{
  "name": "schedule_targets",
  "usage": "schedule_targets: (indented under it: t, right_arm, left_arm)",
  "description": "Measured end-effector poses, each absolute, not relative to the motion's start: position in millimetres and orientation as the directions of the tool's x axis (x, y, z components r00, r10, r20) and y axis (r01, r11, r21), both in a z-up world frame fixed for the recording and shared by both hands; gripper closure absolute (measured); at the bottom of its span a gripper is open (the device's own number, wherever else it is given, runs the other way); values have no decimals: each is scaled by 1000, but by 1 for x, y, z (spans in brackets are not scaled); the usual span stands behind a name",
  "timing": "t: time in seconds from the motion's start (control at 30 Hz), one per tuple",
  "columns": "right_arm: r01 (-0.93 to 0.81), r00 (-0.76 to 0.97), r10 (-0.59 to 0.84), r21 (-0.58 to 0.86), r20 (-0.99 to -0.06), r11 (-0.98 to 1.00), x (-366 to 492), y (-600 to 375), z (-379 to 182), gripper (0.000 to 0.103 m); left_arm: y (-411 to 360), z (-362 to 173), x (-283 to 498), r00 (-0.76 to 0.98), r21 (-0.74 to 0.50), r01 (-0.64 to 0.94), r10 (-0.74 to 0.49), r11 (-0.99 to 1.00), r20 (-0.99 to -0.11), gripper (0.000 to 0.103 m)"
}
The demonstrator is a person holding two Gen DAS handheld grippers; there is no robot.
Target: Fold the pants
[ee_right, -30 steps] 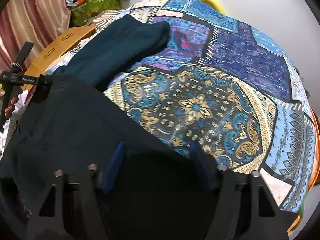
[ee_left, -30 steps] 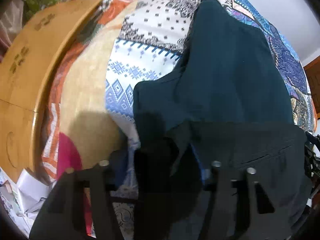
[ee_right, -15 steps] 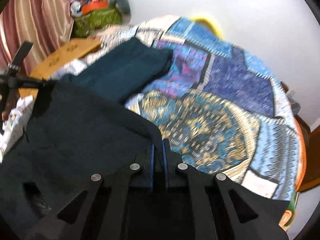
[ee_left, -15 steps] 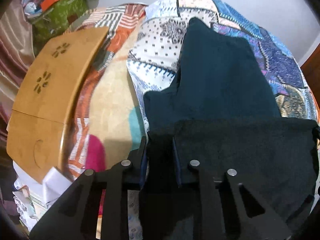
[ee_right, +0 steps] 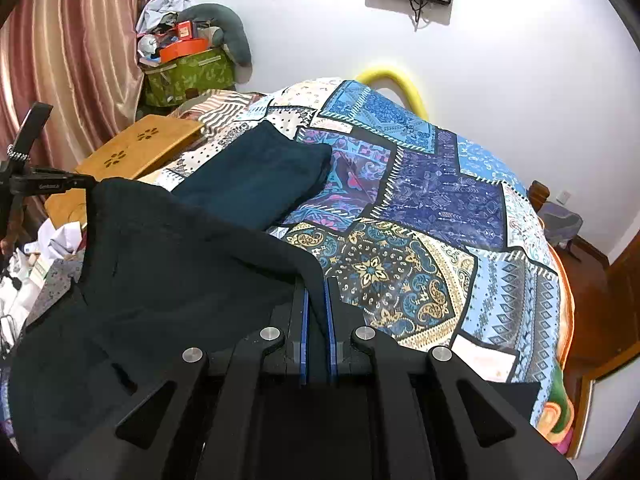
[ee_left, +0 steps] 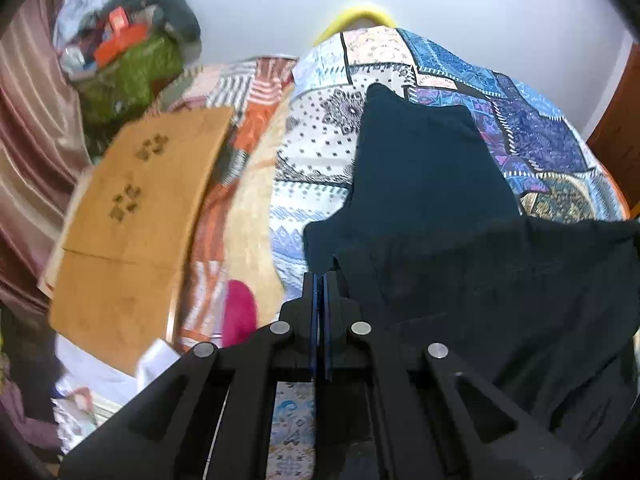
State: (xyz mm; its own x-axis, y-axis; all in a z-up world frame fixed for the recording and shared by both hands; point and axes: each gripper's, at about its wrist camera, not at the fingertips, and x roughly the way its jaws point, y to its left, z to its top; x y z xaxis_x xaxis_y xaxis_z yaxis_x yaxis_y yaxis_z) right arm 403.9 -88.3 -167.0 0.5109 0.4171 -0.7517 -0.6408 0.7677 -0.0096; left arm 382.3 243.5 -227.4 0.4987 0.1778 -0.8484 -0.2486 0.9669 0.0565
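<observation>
Pants point(ee_left: 432, 184): one pair, dark teal, near end lifted off the patchwork bedspread point(ee_left: 316, 160).
Left wrist view: left gripper point(ee_left: 320, 280) pinched tight on a waist corner; legs lie flat, stacked. Right wrist view: right gripper point(ee_right: 315, 284) clamped on the other corner; one wooden lap table point(ee_right: 136, 152) beside.

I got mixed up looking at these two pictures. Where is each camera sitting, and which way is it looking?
Left wrist: on the left gripper, looking across the patchwork bedspread at the dark teal pants; only its black fingers show.
Right wrist: on the right gripper, facing the white wall; the left gripper shows.
Shared: pants, bedspread, wooden lap table.
</observation>
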Motion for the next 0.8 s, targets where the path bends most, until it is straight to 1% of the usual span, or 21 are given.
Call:
schedule_targets:
  t: [0.17,0.33,0.5,0.6,0.67,0.73,0.77,0.8]
  right_arm:
    - [-645,516,444,8,-732,764,381,-99,-152,97]
    - [-667,516,481,19,-709,745,337,-111,-129,97]
    - [-700,511,512,12,-690,714,285,-116,-114,97]
    - [-715,495,525,19,-692,699,255,-118,-117,97]
    - [-718,492,524,17,-696,696,241,-119,-122,97]
    - [-713,488,520,23,-701,701,232,-121,-131,97]
    - [-709,485,516,29,-706,705,229,-122,-135,97]
    - [-705,480,514,35,-711,708,227,-124,-140,97]
  left_arm:
    - [239,-204,350,539,82,-255,212,964,-815,102]
    - [236,-183,303,567,93,-260,230,961,-791,101]
    - [235,-165,250,594,145,-313,313,939,-741,103]
    - [239,-165,221,597,101,-308,275,946,-754,103]
    - [237,-172,209,585,74,-272,226,959,-779,102]
    - [235,-182,200,568,67,-268,213,961,-795,102]
    - [235,-187,199,560,54,-268,201,962,-804,96]
    - [235,-193,197,550,29,-268,178,963,-816,87]
